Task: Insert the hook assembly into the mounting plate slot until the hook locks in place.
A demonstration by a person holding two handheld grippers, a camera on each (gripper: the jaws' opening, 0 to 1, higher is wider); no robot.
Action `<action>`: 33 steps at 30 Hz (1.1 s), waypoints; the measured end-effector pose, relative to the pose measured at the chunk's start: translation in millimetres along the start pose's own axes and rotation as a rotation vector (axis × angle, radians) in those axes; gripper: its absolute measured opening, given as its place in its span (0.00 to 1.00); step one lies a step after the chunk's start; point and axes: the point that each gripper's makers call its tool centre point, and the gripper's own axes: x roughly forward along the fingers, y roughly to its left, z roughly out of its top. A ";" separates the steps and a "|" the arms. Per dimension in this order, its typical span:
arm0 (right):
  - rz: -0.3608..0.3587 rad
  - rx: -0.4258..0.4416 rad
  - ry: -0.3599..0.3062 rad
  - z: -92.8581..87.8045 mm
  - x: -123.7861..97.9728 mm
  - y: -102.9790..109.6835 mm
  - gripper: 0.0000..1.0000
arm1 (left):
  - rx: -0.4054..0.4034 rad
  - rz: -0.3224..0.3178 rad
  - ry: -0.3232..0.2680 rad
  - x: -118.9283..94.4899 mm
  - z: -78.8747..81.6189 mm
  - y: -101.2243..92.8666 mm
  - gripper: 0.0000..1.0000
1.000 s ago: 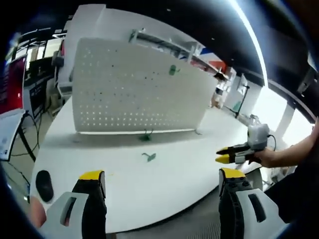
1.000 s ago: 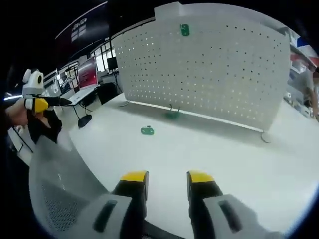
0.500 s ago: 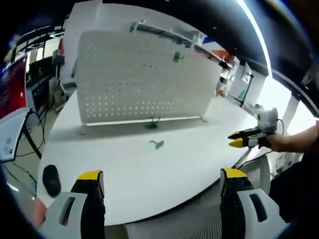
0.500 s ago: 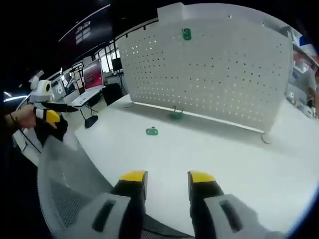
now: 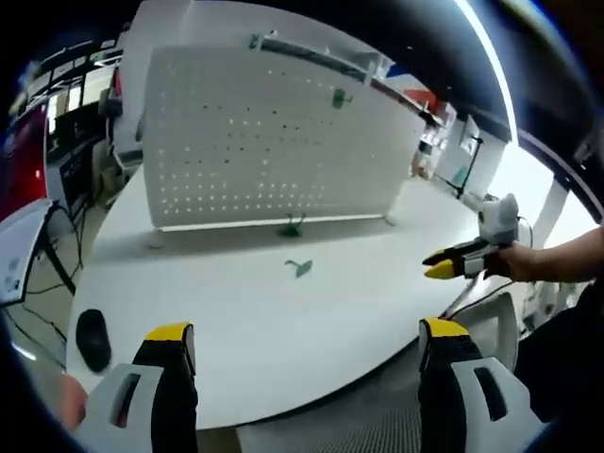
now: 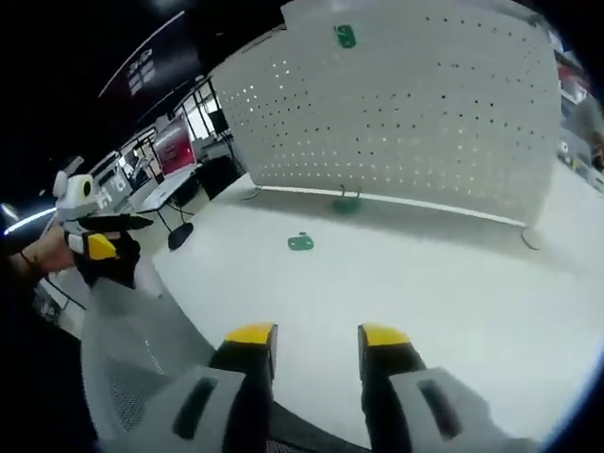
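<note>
Left gripper view shows a small green hook (image 5: 300, 268) lying flat on the smooth white table (image 5: 236, 321), out in front of the pegboard (image 5: 264, 151); it is too small to tell which way it points. The pegboard is a big white sheet full of little round holes, standing upright on the table. Another green hook (image 5: 341, 97) sits high up on the pegboard, and one more green piece (image 5: 292, 227) rests at its foot. The left gripper (image 5: 307, 387) has black jaws with yellow tips, spread wide apart and holding nothing. The right gripper (image 6: 318, 373) has its jaws a little apart, also holding nothing. A dark oval mouse (image 5: 92, 340) lies near the table's edge.
</note>
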 end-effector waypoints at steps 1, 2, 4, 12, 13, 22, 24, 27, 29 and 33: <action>0.005 -0.015 0.008 0.9 4.1 1.1 0.32 | -0.004 -0.001 -0.002 1.4 0.4 0.7 1.00; 0.012 -0.007 0.011 3.4 11.1 1.6 0.32 | -0.007 -0.001 -0.004 2.4 0.6 1.5 1.00; 0.024 0.002 0.016 7.9 23.5 0.2 0.32 | -0.015 0.002 -0.002 4.7 0.1 4.9 1.00; 0.065 0.048 0.019 33.9 75.7 -5.3 0.30 | -0.026 0.033 0.000 7.8 5.0 19.3 0.99; 0.071 0.052 0.018 39.4 83.5 -6.2 0.30 | -0.030 0.036 -0.002 8.0 5.3 20.7 0.99; 0.071 0.044 0.042 69.4 137.4 -22.5 0.28 | -0.047 0.044 0.040 12.8 -7.1 25.4 0.97; 0.080 0.064 0.047 75.8 150.0 -25.3 0.28 | -0.042 0.050 0.046 14.2 -8.2 27.8 0.97; 0.074 0.072 0.062 81.6 165.8 -30.8 0.28 | -0.041 0.055 0.061 16.8 -11.0 33.7 0.97; 0.060 0.061 0.071 86.4 175.7 -36.1 0.27 | -0.045 0.057 0.061 17.1 -9.8 36.3 0.97; 0.030 0.068 0.093 92.8 189.9 -45.2 0.26 | -0.049 0.062 0.059 18.0 -6.5 40.4 0.96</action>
